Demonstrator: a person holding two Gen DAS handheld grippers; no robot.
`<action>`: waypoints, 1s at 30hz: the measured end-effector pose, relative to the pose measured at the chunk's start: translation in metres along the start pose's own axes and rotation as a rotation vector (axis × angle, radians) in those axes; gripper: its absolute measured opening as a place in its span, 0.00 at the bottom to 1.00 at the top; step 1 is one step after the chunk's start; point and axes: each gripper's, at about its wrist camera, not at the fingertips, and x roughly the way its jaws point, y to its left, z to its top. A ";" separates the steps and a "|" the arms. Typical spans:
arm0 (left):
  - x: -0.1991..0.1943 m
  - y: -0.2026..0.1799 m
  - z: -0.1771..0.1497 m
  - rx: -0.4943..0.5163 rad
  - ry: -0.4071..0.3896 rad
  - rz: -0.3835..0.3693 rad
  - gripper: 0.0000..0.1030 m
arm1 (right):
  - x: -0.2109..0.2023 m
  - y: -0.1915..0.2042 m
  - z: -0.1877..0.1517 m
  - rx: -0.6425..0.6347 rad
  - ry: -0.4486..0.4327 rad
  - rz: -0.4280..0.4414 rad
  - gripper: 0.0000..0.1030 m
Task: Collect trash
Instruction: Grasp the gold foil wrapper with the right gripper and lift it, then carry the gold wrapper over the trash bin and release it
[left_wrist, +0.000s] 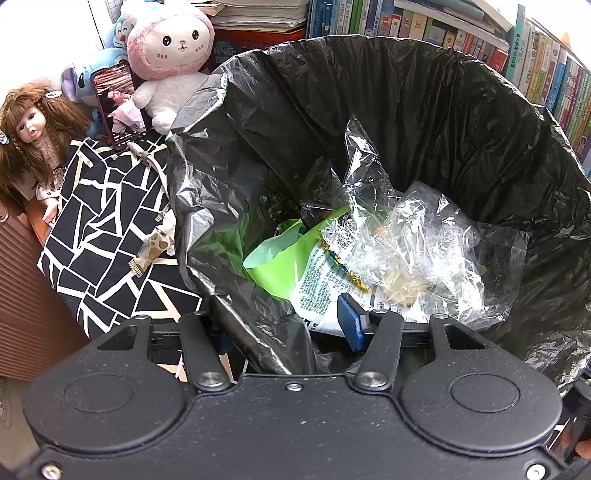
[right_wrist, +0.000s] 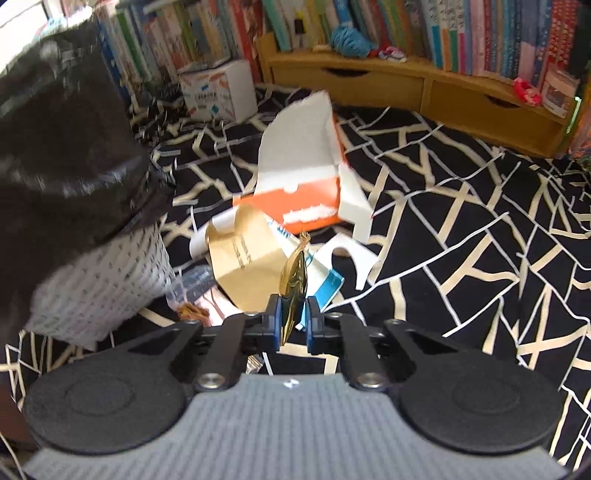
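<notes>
The bin's black liner (left_wrist: 406, 92) gapes wide in the left wrist view, with a green packet (left_wrist: 280, 266), crumpled clear plastic (left_wrist: 406, 243) and a gold wrapper scrap (left_wrist: 343, 266) inside. My left gripper (left_wrist: 286, 332) straddles the near rim: one blue pad (left_wrist: 351, 325) is inside the bin, the other is hidden behind the liner fold it clamps. My right gripper (right_wrist: 291, 321) is shut on a gold foil wrapper (right_wrist: 293, 280), lifted above the patterned cloth. The white bin (right_wrist: 103, 288) stands to its left.
A torn orange-and-white box (right_wrist: 303, 192), brown paper (right_wrist: 240, 258) and a clear plastic wrapper (right_wrist: 192, 280) lie on the black-and-cream cloth (right_wrist: 461, 240). A small spotted wrapper (left_wrist: 153, 251) lies left of the bin. A doll (left_wrist: 29, 125), plush toys (left_wrist: 173, 48), phone (left_wrist: 118, 103), books and a wooden shelf (right_wrist: 406, 81) surround it.
</notes>
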 end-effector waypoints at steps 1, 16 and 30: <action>0.000 0.000 0.000 0.000 0.000 -0.001 0.51 | -0.004 -0.001 0.002 0.012 -0.009 0.004 0.16; 0.001 0.001 0.000 0.005 0.000 -0.009 0.52 | -0.097 0.007 0.050 0.087 -0.282 0.177 0.16; 0.001 0.000 0.000 0.002 -0.002 -0.009 0.52 | -0.147 0.076 0.079 -0.026 -0.413 0.424 0.21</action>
